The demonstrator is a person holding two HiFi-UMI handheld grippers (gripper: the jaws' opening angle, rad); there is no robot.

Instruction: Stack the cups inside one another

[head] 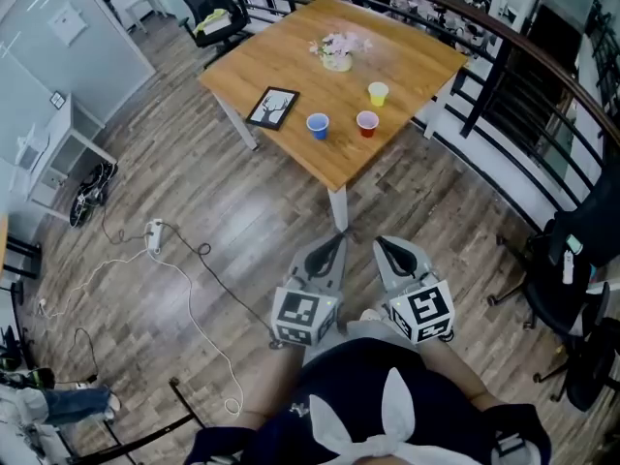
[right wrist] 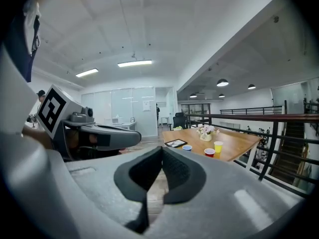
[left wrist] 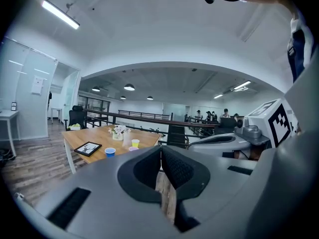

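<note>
Three paper cups stand apart near the front edge of a wooden table [head: 291, 46]: a blue cup [head: 317, 125], a red cup [head: 366, 123] and a yellow cup [head: 378, 93] just behind the red one. My left gripper [head: 335, 241] and right gripper [head: 386, 246] hang side by side over the floor, well short of the table, both shut with nothing between the jaws. In the left gripper view the blue cup [left wrist: 110, 152] and yellow cup [left wrist: 135, 143] show far beyond the left gripper [left wrist: 161, 151]. The right gripper view shows the blue cup [right wrist: 187, 147], red cup [right wrist: 210, 152] and yellow cup [right wrist: 218, 146] beyond the right gripper [right wrist: 162, 153].
A framed picture [head: 273, 108] and a flower vase [head: 336, 51] share the table. A black railing [head: 504, 76] runs along its right side. Office chairs stand at the far left [head: 213, 13] and the right [head: 581, 260]. A power strip [head: 153, 235] and cables lie on the wooden floor.
</note>
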